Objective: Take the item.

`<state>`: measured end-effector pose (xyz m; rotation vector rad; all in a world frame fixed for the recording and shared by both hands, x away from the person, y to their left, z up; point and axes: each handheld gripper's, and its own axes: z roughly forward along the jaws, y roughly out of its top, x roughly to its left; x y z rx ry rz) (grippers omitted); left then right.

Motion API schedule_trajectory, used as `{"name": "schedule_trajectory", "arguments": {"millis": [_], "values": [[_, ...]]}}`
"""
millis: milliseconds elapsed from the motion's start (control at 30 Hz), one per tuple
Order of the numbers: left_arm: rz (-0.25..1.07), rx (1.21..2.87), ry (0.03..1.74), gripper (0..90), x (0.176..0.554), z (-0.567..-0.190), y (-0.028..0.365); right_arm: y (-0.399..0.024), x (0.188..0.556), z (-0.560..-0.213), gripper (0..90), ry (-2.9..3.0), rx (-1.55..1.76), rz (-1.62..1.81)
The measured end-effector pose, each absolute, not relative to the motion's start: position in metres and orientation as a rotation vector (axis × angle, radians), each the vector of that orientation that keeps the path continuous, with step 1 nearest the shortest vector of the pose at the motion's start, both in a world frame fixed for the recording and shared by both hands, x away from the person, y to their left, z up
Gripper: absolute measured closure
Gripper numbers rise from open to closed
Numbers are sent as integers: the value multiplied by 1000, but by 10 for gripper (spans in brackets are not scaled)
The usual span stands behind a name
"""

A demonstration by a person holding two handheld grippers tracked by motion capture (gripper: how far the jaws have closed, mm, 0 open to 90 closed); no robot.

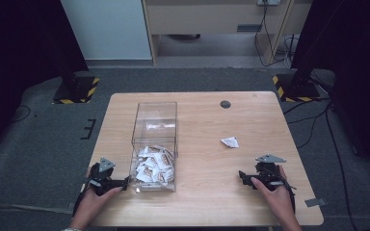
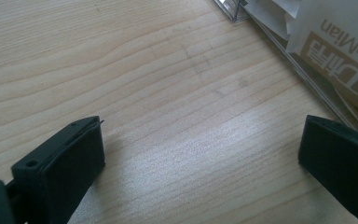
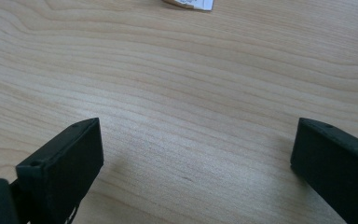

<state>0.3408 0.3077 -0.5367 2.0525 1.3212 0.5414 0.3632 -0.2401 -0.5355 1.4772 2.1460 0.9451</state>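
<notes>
A: The left hand-held gripper (image 1: 125, 183) is seen at the lower left of the high view, resting low on the desk (image 1: 250, 120), with its jaws spread wide and nothing held between them.

B: Confirmed in the left gripper view: bare wood is framed between the two black jaws, and the clear box (image 2: 279, 46) is caught in the upper right corner, just beside the right-hand jaw.

A: In the high view that clear box (image 1: 154, 144) is placed left of centre. Its near end is packed with white and tan packets (image 1: 151, 166), while the far end is left see-through.

B: Printed packets (image 2: 335, 51) are pressed against the wall there, in the upper right of the left gripper view.

A: Over at the lower right of the high view, the right hand-held gripper (image 1: 241, 177) is also held open, nothing gripped.

B: One loose packet (image 1: 230, 142) is spotted right of centre, well apart from the box and up-frame of the right hand-held gripper.

A: Its edge (image 3: 189, 3) is clipped at the top of the right gripper view, beyond the wide-set jaws.
</notes>
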Motion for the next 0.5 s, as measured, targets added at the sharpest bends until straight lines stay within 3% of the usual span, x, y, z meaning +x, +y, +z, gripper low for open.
{"name": "schedule_trajectory", "arguments": {"millis": [500], "values": [[539, 2055, 1316, 0, 341, -537, 308, -233, 359, -539, 4, 2165, 1401, 894]]}}
